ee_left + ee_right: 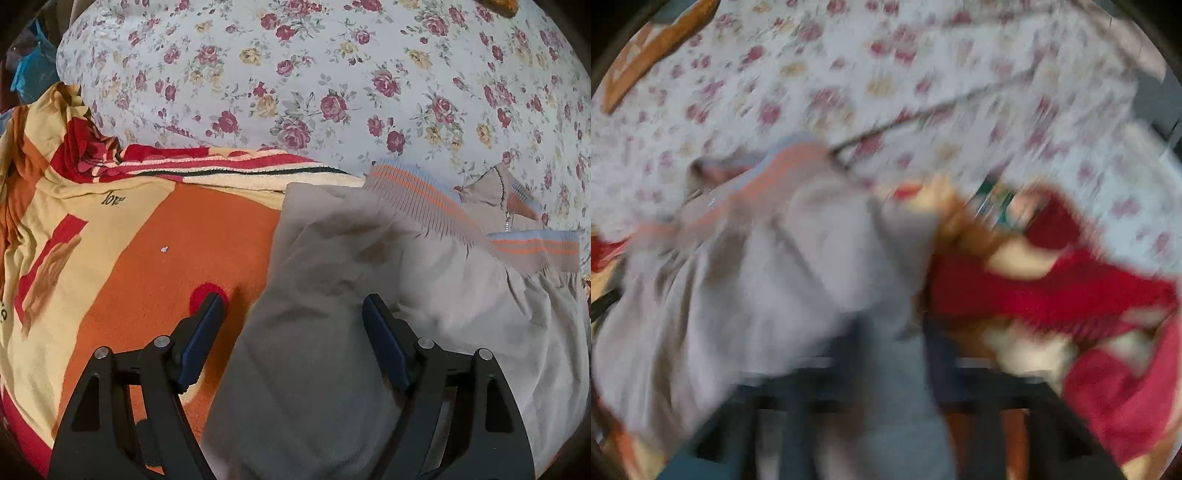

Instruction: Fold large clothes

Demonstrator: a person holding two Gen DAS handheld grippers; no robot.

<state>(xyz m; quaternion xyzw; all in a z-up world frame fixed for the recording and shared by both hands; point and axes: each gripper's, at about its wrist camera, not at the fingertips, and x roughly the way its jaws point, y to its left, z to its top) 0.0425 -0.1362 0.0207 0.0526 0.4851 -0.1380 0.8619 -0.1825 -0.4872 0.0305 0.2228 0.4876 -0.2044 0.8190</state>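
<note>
My beige jacket (332,280) lies on the bed, its ribbed striped hem (424,199) ahead and right of my left hand-held gripper (293,314), body running back under it. That gripper's jaws stand wide, straddling the cloth's left edge, gripping nothing. My right hand-held gripper (894,332) is blurred but nearly closed, seemingly pinching jacket fabric.

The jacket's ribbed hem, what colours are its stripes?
Orange and light blue on the beige hem, clearest in the left wrist view.
</note>
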